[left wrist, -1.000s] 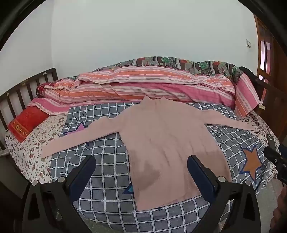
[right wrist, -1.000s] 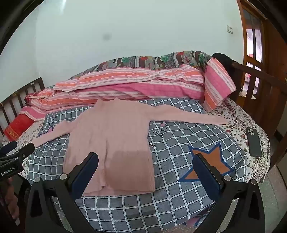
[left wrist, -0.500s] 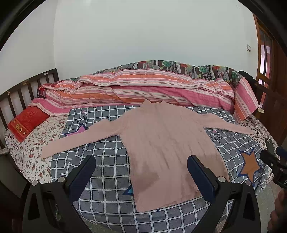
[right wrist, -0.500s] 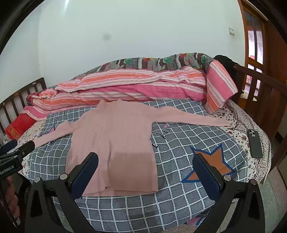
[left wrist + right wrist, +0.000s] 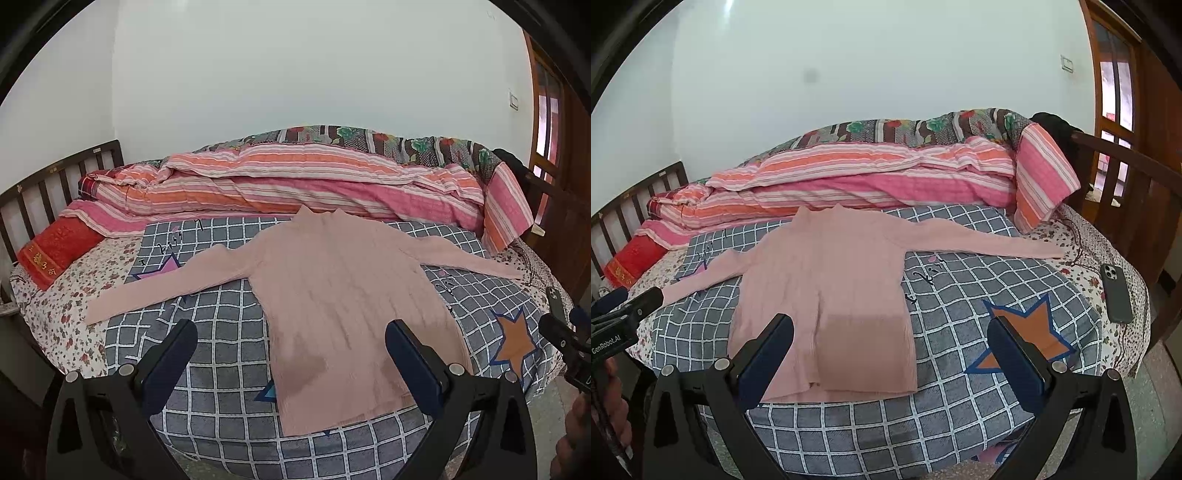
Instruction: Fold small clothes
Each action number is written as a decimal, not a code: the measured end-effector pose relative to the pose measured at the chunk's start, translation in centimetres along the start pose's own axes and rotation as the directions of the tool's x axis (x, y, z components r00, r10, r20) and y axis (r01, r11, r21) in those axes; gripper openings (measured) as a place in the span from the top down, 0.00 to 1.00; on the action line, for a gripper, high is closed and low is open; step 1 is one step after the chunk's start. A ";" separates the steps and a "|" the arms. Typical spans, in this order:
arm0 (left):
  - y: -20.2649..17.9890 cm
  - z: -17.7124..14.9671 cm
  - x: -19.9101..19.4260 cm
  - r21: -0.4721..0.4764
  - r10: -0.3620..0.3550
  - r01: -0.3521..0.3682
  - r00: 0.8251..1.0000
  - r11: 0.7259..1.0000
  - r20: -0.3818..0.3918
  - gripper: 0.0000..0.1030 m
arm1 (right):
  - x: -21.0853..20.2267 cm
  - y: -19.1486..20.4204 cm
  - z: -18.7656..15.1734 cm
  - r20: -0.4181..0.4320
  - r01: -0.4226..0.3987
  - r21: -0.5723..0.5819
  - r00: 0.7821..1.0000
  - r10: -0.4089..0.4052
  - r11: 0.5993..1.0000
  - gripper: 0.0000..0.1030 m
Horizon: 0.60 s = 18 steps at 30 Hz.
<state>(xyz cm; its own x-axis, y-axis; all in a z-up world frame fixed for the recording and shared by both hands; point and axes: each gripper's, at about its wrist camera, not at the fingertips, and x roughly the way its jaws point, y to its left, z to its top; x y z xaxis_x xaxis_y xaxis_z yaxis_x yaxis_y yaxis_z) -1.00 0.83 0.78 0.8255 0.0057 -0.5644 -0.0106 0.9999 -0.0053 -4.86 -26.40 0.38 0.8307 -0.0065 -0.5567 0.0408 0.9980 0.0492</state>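
**Pink top spread flat on the bed, both tools held off it**

The top [image 5: 347, 295] lies face up and unfolded on the blanket [image 5: 229, 332], a grey one with white checks and star prints. Its collar points toward the striped quilt [image 5: 295, 184] bunched along the far side of the bed, its hem toward the near edge. Both sleeves are stretched out sideways; the left one runs off the blanket onto the floral sheet [image 5: 62, 306], and the right one reaches toward the phone [image 5: 1115, 295] lying near the bed's right edge. A darker patch shows in the fabric near the hem.

The left tool [image 5: 291, 354] hangs above the near edge of the bed, its fingers wide apart and gripping nothing, the hem seen between them. The right tool [image 5: 892, 350] is also spread wide and empty, over the top's right hem corner and the blanket beside it. A red pillow [image 5: 55, 251] sits by the wooden headboard [image 5: 55, 177] at the left.
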 end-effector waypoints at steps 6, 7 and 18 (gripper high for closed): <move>0.0 -0.1 -0.3 -0.001 -0.009 0.009 1.000 1.000 0.005 0.01 | -0.1 -0.2 0.0 -0.002 -0.001 0.007 1.000 0.001 1.000 0.00; 0.0 -0.1 -0.4 -0.002 -0.009 0.009 1.000 1.000 0.005 0.01 | -0.1 -0.3 0.0 -0.002 -0.002 0.007 1.000 0.002 1.000 0.00; 0.1 0.0 -0.8 -0.008 -0.007 0.007 1.000 1.000 0.010 0.01 | 0.0 -0.6 -0.2 -0.006 -0.001 0.018 1.000 0.001 1.000 0.00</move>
<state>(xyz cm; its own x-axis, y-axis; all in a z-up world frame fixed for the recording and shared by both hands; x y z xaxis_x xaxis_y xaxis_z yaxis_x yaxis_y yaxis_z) -1.66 0.94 1.17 0.8312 -0.0013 -0.5560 -0.0094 0.9998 -0.0163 -4.96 -26.99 0.16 0.8275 -0.0053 -0.5615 0.0504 0.9966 0.0648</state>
